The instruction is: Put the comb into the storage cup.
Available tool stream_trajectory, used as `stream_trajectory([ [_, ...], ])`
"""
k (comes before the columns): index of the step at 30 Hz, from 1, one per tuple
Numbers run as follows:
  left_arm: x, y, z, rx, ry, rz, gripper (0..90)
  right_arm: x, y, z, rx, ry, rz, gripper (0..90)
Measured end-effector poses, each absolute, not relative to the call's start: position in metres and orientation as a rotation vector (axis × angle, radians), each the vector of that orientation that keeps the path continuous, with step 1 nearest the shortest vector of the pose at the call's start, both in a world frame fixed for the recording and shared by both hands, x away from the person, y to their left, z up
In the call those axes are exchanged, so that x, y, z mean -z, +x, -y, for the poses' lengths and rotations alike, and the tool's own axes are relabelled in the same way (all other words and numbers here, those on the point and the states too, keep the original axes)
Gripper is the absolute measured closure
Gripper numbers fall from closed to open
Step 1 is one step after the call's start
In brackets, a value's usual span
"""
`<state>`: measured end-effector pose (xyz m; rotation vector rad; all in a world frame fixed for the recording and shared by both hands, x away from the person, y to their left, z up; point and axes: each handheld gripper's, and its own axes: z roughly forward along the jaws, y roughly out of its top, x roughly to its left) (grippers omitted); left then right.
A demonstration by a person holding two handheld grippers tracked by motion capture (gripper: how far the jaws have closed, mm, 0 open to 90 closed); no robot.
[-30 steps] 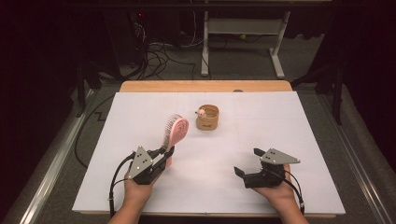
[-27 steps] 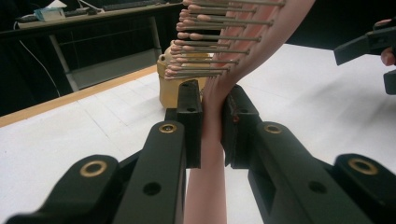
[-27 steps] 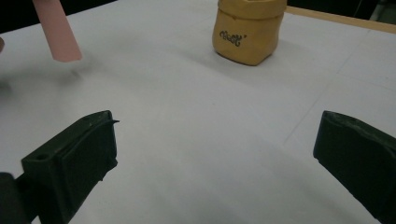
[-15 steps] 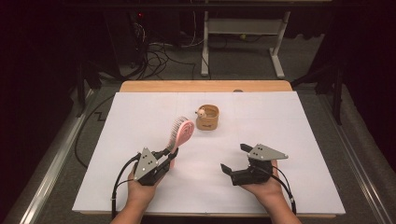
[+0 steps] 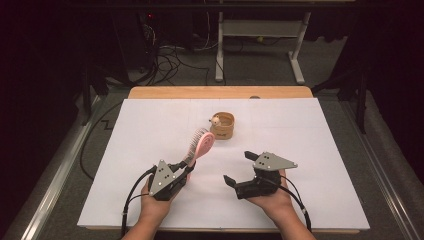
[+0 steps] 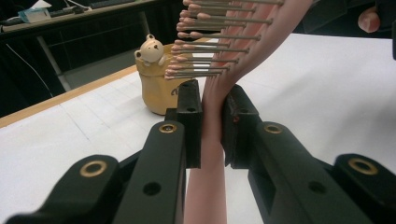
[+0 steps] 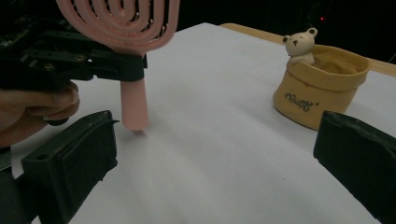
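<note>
A pink hairbrush (image 5: 202,141) stands nearly upright over the white sheet, its bristled head leaning up and to the right. My left gripper (image 5: 189,165) is shut on its handle. In the left gripper view the two pads (image 6: 191,116) press the pink handle (image 6: 211,140) from both sides. My right gripper (image 5: 239,168) hovers to the right of the brush, open and empty, jaws pointing left at it. In the right gripper view the brush handle (image 7: 134,109) hangs ahead between the wide-apart pads (image 7: 74,163). A tan pouch-shaped cup with a small bear on its rim (image 5: 223,125) stands beyond the brush.
A white sheet (image 5: 320,130) covers the wooden table, whose bare edge (image 5: 220,92) runs along the back. Cables trail from both grippers toward the near edge. Behind the table are a dark floor with wires and a grey stand frame (image 5: 260,45).
My right gripper has moved left toward the brush and lifted a little. The brush head has leaned slightly to the right; the left hand has hardly shifted.
</note>
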<state>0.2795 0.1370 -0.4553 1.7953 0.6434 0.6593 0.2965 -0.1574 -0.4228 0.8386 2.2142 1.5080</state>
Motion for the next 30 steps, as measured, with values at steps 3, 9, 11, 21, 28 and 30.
stream_trajectory([
  [3, 0.455, 0.279, -0.136, -0.660, 1.794, -0.642, 80.0, 0.421, 0.295, 0.154, -1.524, 0.829, -2.214, 0.4],
  [9, 0.455, 0.278, -0.134, -0.668, 1.793, -0.640, 80.1, 0.415, 0.294, 0.143, -1.553, 0.808, -2.219, 0.4],
  [11, 0.455, 0.278, -0.133, -0.668, 1.796, -0.636, 80.1, 0.412, 0.294, 0.138, -1.566, 0.794, -2.221, 0.4],
  [21, 0.456, 0.277, -0.128, -0.671, 1.794, -0.633, 80.0, 0.404, 0.296, 0.124, -1.610, 0.787, -2.222, 0.4],
  [28, 0.456, 0.276, -0.127, -0.669, 1.797, -0.625, 80.1, 0.399, 0.296, 0.113, -1.644, 0.760, -2.220, 0.5],
  [30, 0.456, 0.276, -0.126, -0.671, 1.795, -0.623, 80.1, 0.397, 0.296, 0.110, -1.643, 0.761, -2.216, 0.5],
])
